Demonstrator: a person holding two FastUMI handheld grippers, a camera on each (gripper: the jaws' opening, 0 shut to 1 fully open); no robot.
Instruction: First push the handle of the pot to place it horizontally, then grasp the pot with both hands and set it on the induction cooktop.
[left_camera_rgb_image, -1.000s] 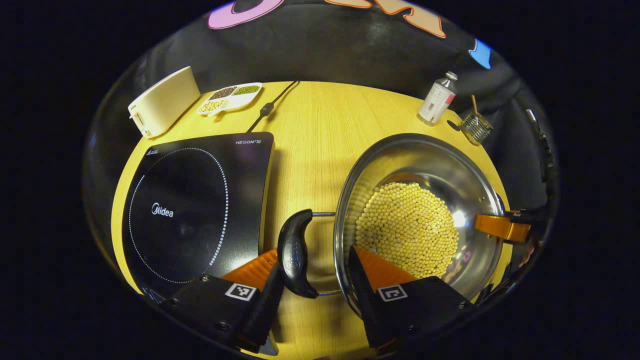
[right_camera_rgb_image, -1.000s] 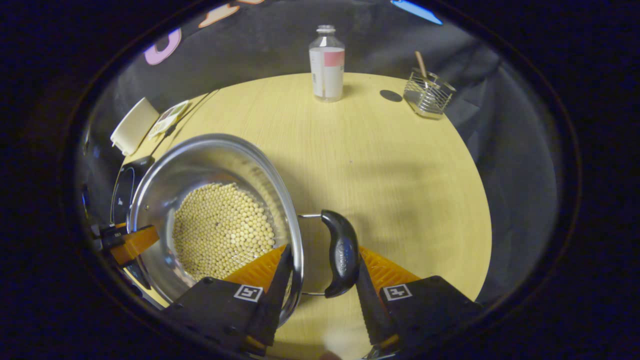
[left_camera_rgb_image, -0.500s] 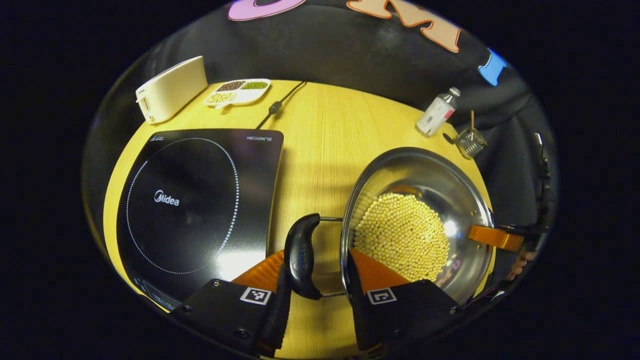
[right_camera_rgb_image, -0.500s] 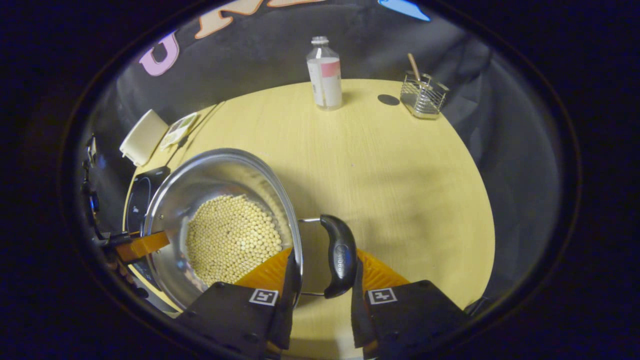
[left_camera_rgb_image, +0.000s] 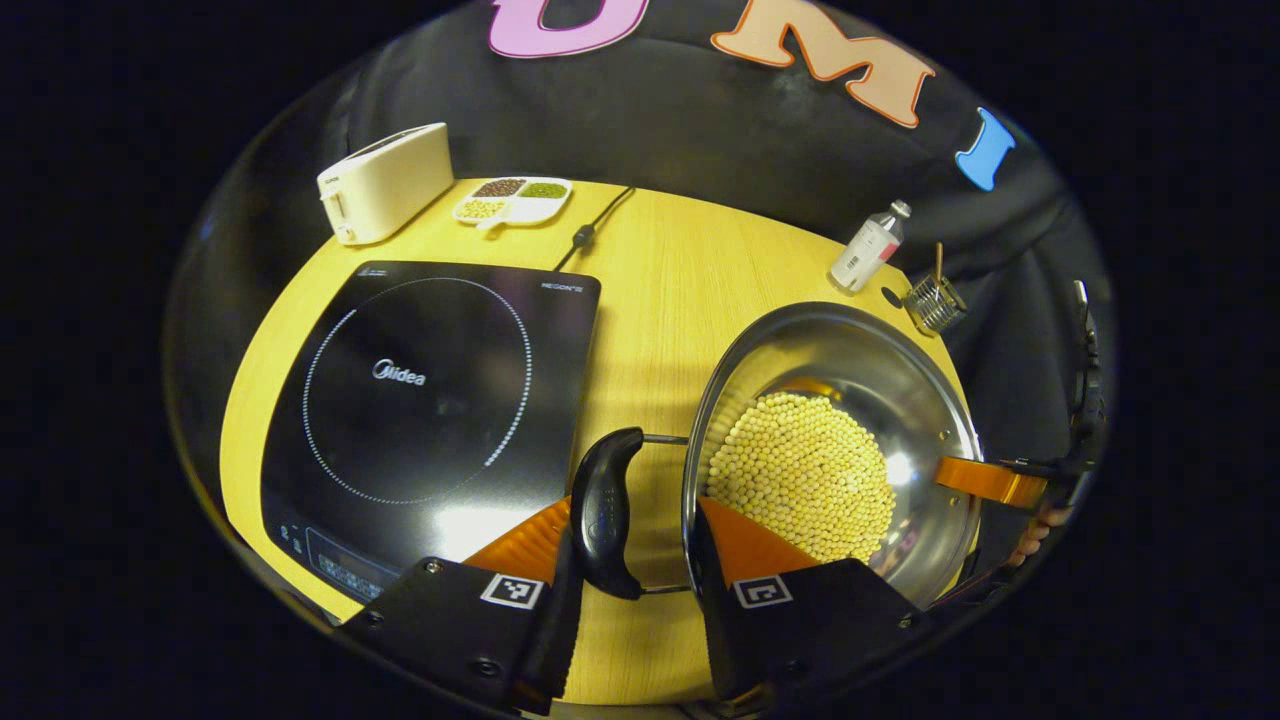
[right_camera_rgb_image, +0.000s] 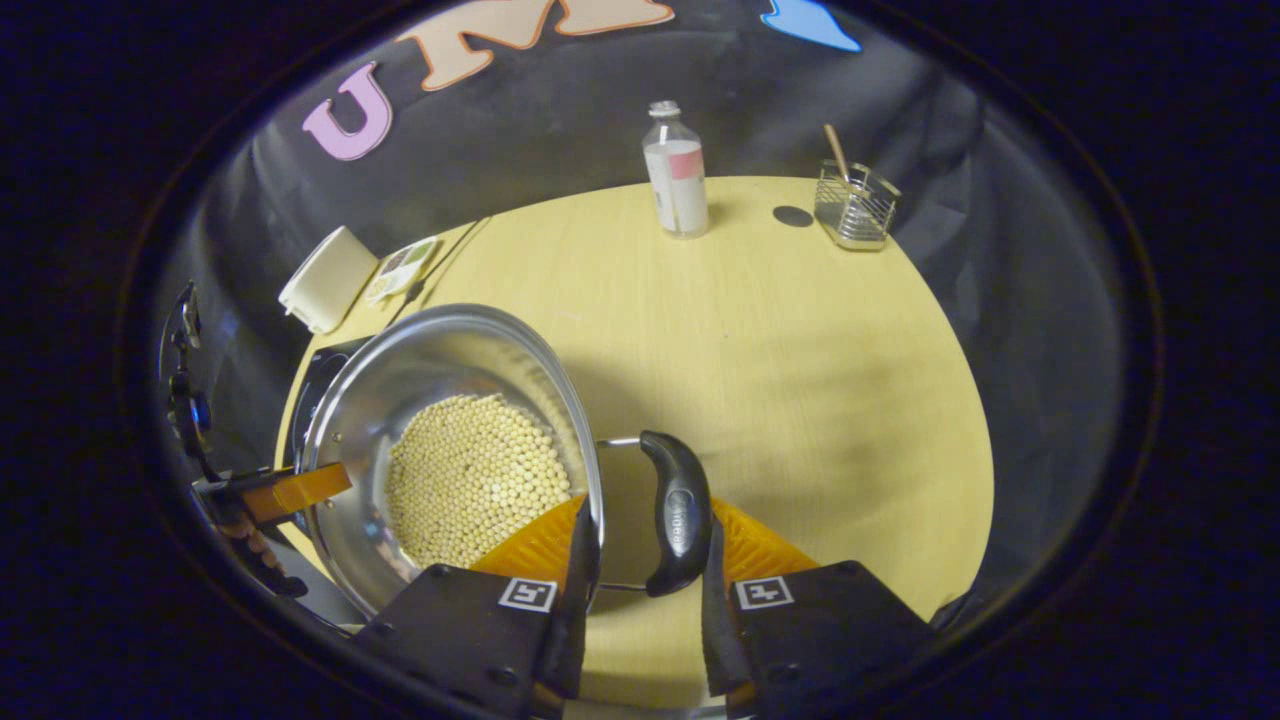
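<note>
Pot (left_camera_rgb_image: 930, 370) full of beans (left_camera_rgb_image: 805, 475)

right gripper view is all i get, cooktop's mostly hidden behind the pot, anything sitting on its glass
Observer: No. In the left gripper view the induction cooktop has a bare top.
Operator: how's the left gripper placed
Observer: The left gripper straddles the pot at its handle: one finger outside the handle, the other inside the rim.
Operator: what's past the cooktop
Observer: A toaster, and a divided dish holding dark, green and pale grains.
</note>
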